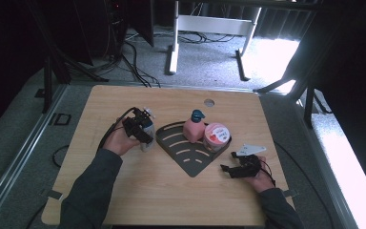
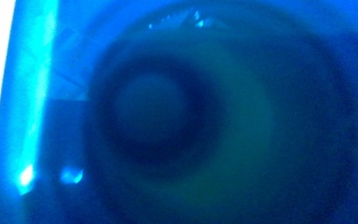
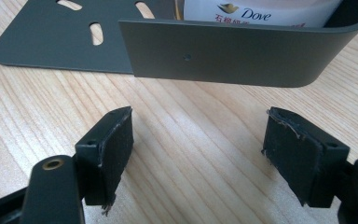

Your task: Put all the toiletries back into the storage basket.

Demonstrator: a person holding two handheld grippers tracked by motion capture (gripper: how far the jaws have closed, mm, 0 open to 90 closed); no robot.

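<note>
Placement work, judging by the layout. From the high view: left gripper (image 1: 140, 129) set about a pale, see-through bottle (image 1: 147, 143), upright on the tabletop (image 1: 138, 191) left of centre, just beside the left edge of the dark corner rack (image 1: 190, 160). Cannot tell whether the pads press on it or stand clear. Rack of thin, matt sheet metal, fan-shaped, slotted floor, low curved wall. Already inside: a glossy pink pump bottle (image 1: 194, 130) with a blue head, and a squat round jar (image 1: 216, 135) with a pink lid. Right gripper (image 1: 228, 169) near the rack's right front edge, released, nothing between the jaws.

From the left gripper view: blurred, translucent blue with a dark ring, probably the bottle (image 2: 177, 121) pressed close to the lens.

From the right gripper view: right gripper (image 3: 198, 149) wide apart over bare wood grain, pads worn and frayed; rack wall (image 3: 223, 56) smooth and grey, white jar (image 3: 261, 11) behind it.

Best to grip low and square on the slick bottle, keep it upright, lift clear of the wall, and set down on the free slotted floor nearest the front corner.
</note>
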